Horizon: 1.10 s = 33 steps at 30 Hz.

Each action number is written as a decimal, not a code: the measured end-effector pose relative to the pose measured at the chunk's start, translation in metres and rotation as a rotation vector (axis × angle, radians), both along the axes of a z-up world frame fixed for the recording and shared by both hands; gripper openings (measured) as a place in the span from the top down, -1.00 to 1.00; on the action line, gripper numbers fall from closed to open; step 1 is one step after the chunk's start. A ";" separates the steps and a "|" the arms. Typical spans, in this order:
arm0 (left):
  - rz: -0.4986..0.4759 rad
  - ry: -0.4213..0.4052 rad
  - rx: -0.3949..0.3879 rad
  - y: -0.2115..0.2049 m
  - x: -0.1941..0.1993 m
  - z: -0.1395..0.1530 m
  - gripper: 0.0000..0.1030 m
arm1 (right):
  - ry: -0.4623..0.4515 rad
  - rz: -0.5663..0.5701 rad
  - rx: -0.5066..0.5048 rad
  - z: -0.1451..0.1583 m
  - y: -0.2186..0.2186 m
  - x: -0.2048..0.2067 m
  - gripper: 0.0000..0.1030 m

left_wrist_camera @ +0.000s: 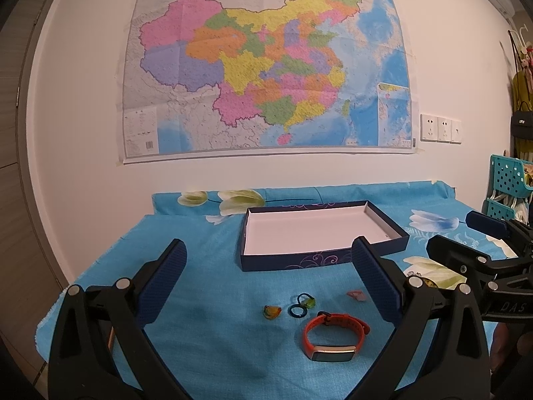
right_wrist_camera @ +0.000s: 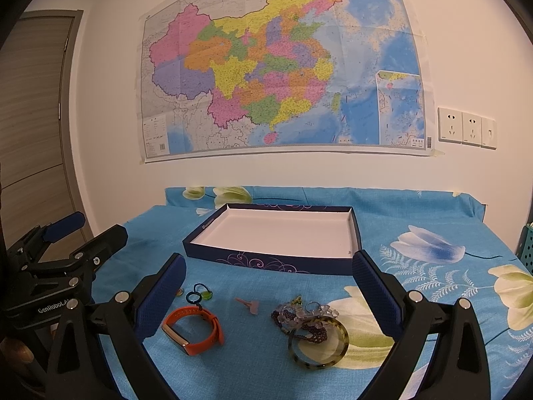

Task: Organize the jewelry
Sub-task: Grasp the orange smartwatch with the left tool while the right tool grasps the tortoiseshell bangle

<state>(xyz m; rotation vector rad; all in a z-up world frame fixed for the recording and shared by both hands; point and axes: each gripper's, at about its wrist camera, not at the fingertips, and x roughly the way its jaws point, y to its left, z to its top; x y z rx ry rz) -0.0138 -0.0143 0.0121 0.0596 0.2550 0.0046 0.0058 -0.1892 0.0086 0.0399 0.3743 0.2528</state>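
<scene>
1. Nearest, both tools hang above the blue floral cloth on the tabletop (right_wrist_camera: 433,300) with nothing held: the left hand-held gripper (left_wrist_camera: 266,276) and the right hand-held gripper (right_wrist_camera: 269,286) each stand with jaws spread wide.
2. The orange wristband (right_wrist_camera: 195,330) is a floppy loop — a pinch on one side may let it swing or slip out.
3. The mottled bangle (right_wrist_camera: 318,345) lies tangled with the bead bracelets (right_wrist_camera: 299,316); lifting one could drag the others across the cloth.
4. Smaller still — the dark ring with green charm (right_wrist_camera: 198,293), the amber piece (left_wrist_camera: 272,311) and the pink bit (right_wrist_camera: 248,305) lie flat, so the pads may close on cloth instead.
5. Farthest, the empty navy box (right_wrist_camera: 283,263) is light; a bumped wall could shove it.
</scene>
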 end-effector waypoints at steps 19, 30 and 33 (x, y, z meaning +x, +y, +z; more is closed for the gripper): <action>-0.018 0.041 -0.015 0.007 0.009 -0.014 -0.89 | 0.079 -0.003 -0.023 -0.008 -0.002 0.009 -0.87; -0.122 0.237 0.003 0.016 0.033 -0.052 -0.89 | 0.270 -0.003 -0.043 -0.041 -0.032 0.026 -0.71; -0.164 0.299 -0.006 0.015 0.041 -0.064 -0.89 | 0.313 -0.016 -0.062 -0.057 -0.043 0.036 -0.37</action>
